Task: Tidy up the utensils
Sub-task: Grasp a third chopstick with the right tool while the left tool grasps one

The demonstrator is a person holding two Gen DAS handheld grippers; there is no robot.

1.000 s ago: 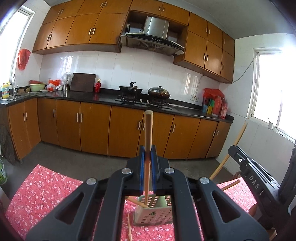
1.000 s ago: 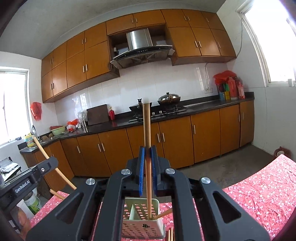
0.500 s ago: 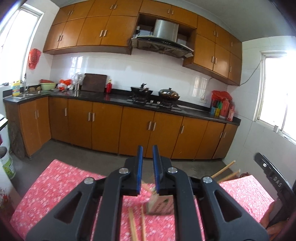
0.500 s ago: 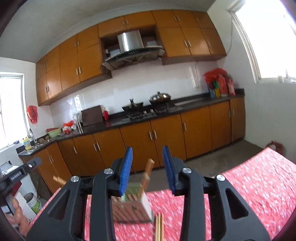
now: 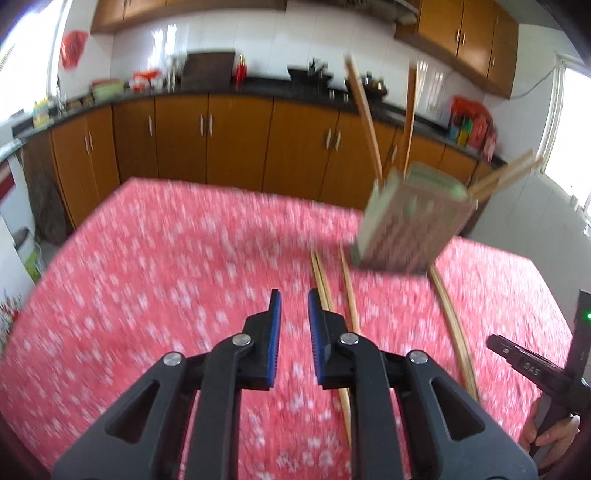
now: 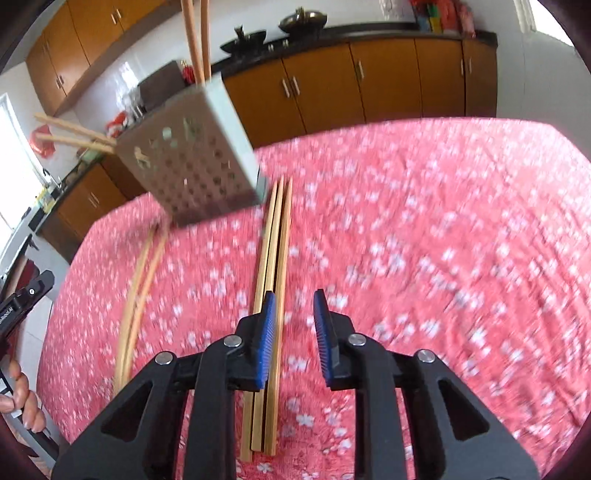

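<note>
Across the room we see a run of orange-brown base cabinets (image 5: 236, 144) under a dark counter (image 5: 258, 83), with wall cabinets (image 5: 469, 40) of the same wood above and white wall tiles (image 5: 258, 40) between. On the far counter we make out a wok (image 6: 303, 17) and a dark pan (image 6: 243, 37), a brown chopping board (image 5: 208, 66) and a red bottle (image 5: 241, 72). A red bag (image 5: 72, 50) hangs at far left by the window. The bench wears a red flowered cloth (image 6: 424, 221).
</note>
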